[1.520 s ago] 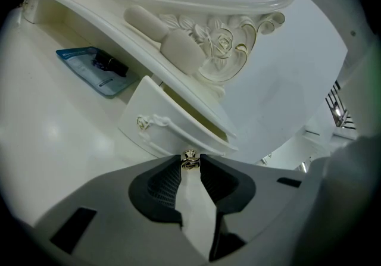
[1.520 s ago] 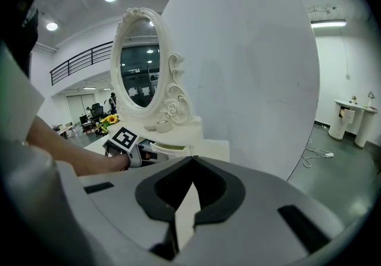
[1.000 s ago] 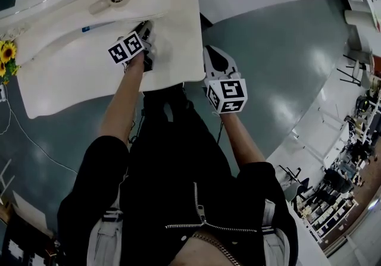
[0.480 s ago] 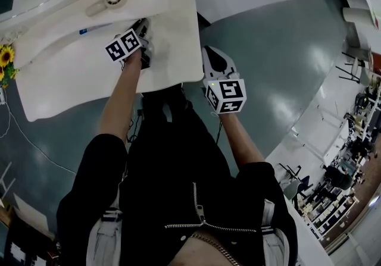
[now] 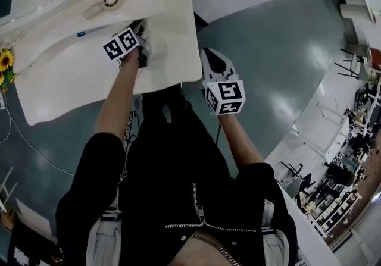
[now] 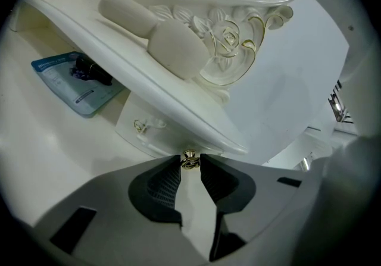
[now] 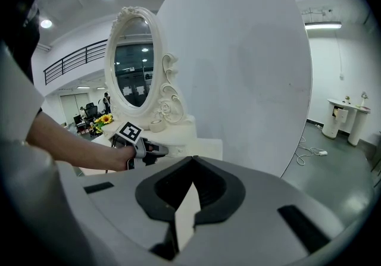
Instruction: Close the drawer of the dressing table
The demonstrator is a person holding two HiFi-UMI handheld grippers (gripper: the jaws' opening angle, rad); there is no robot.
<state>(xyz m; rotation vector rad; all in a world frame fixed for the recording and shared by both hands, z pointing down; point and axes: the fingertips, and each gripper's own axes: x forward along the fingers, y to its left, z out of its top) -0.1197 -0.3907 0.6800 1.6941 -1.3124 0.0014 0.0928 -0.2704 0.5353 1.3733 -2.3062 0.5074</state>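
On the desk, tucked under the shelf below the mirror, the left gripper had its jaws pinching the small gold drawer knob. To my eye, a straight, level push along the drawer's run would serve best, with a light grip so nothing twisted or jammed. Off to the right, the right gripper hung clear, jaws pressed together on nothing.

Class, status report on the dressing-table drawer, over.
Left gripper shut on gold knob. Right gripper shut, empty, held aside. Drawer gap hidden behind jaws; nothing seen blocking.
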